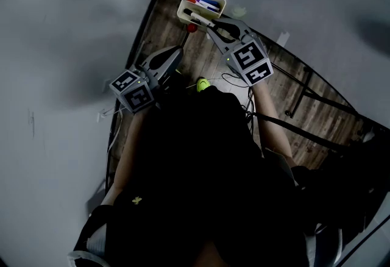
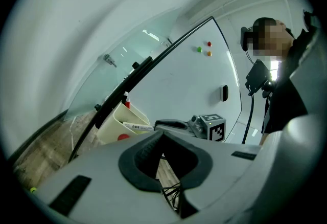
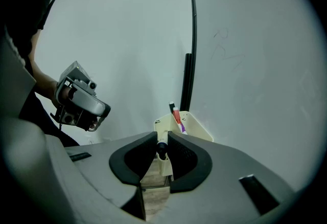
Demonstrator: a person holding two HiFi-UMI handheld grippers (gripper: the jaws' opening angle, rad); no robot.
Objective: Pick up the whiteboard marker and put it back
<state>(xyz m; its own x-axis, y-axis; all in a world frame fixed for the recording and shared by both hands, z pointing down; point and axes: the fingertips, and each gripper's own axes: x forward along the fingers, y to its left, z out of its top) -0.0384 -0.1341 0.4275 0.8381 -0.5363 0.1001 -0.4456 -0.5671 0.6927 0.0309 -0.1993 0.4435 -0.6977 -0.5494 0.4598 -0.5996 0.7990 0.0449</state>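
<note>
A whiteboard marker [image 3: 162,147] with a white body and dark cap sits between the pads of my right gripper [image 3: 162,142], which is shut on it. The marker's tip is at the rim of a cream holder box [image 3: 191,128] fixed to the whiteboard; a red and a dark marker [image 3: 177,114] stand inside. From the head view the right gripper [image 1: 204,22] reaches the near edge of the box [image 1: 183,11]. My left gripper [image 1: 177,55] hangs lower left, shut and empty. In the left gripper view its jaws [image 2: 162,135] meet, with the box [image 2: 115,125] and held marker [image 2: 138,127] beyond.
The whiteboard [image 2: 173,80] carries green, red and orange magnets [image 2: 200,49] and a dark eraser [image 2: 225,93]. Its black frame [image 3: 193,39] runs past the box. Below lie wooden floor [image 1: 292,92], black stand legs [image 1: 304,86], cables and a yellow-green object [image 1: 202,83].
</note>
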